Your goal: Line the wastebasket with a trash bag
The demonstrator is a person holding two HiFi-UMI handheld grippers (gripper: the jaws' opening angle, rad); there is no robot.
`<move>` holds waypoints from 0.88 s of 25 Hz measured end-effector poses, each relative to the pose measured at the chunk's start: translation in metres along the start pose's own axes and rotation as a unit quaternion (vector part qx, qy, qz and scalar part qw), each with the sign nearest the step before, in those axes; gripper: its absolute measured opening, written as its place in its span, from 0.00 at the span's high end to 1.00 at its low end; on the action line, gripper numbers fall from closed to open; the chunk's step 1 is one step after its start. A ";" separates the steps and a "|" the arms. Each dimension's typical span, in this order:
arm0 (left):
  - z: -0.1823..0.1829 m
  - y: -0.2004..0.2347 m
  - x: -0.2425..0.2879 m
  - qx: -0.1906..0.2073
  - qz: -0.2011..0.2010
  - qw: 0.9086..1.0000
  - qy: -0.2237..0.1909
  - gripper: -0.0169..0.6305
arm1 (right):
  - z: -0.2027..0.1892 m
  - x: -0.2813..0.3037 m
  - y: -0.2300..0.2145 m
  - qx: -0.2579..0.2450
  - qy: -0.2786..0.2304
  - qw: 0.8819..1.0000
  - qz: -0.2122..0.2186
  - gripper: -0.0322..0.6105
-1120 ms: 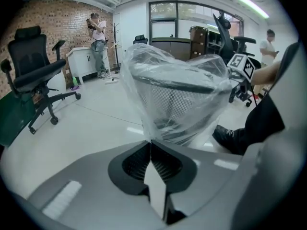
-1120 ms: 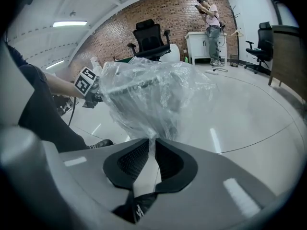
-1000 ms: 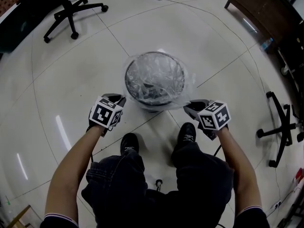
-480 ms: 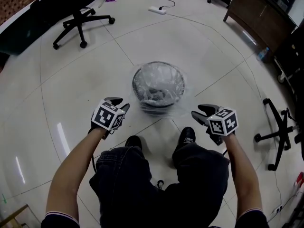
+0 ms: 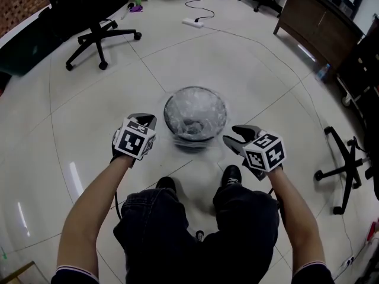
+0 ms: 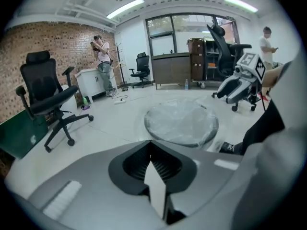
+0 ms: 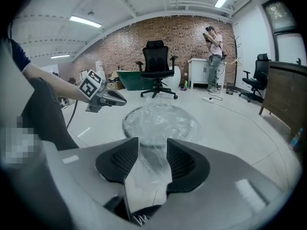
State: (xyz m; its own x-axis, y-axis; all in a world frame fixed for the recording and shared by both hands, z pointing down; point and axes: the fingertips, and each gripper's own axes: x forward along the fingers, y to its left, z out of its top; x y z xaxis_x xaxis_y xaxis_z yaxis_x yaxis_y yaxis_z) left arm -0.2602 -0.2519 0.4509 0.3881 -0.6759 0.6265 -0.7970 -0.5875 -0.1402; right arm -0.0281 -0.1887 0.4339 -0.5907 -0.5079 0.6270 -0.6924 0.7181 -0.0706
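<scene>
A round dark wastebasket (image 5: 195, 118) stands on the tiled floor, lined with a clear trash bag whose film folds over the rim (image 6: 181, 123). My left gripper (image 5: 144, 120) hangs to the basket's left, above rim height; its jaws have just closed and stand shut with nothing between them (image 6: 151, 143). On the basket's right, my right gripper (image 5: 235, 136) has just been opening and its jaws stand wide apart. In the right gripper view a loose strip of clear film seems to lie between them (image 7: 152, 147), with the pads not pressing on it.
A black office chair (image 5: 95, 16) stands at the back left and a chair base (image 5: 346, 170) at the right. A dark cabinet (image 5: 320, 16) and a power strip (image 5: 192, 22) lie beyond the basket. The person's shoes (image 5: 231, 173) are just in front of it.
Both grippers have lifted away from the basket's rim and now hang higher. The right jaws stand wider apart. The basket looks smaller and farther off.
</scene>
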 end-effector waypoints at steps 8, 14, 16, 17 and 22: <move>0.043 0.024 0.030 0.034 -0.010 0.999 -0.018 0.82 | 0.036 0.034 0.022 -0.052 0.002 0.999 0.002 0.57; 0.044 0.017 0.065 0.037 -0.035 0.999 -0.006 0.76 | 0.026 0.055 0.008 -0.071 0.044 0.996 -0.020 0.58; 0.047 0.018 0.071 0.033 -0.038 0.999 -0.011 0.76 | 0.026 0.056 0.006 -0.068 0.046 0.996 -0.019 0.68; 0.049 0.019 0.074 0.027 -0.040 0.999 -0.016 0.76 | 0.026 0.056 0.005 -0.067 0.046 0.997 -0.016 0.73; 0.059 0.027 0.088 0.009 -0.040 0.999 -0.018 0.80 | 0.024 0.048 -0.012 -0.081 0.051 0.995 -0.016 0.94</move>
State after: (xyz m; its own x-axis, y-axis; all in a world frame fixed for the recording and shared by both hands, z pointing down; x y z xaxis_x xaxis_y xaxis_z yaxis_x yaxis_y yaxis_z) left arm -0.2205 -0.3538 0.4569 0.4674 -0.6411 0.6087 -0.7539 -0.6487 -0.1043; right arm -0.0585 -0.2333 0.4464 -0.5179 -0.4870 0.7033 -0.6298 0.7734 0.0717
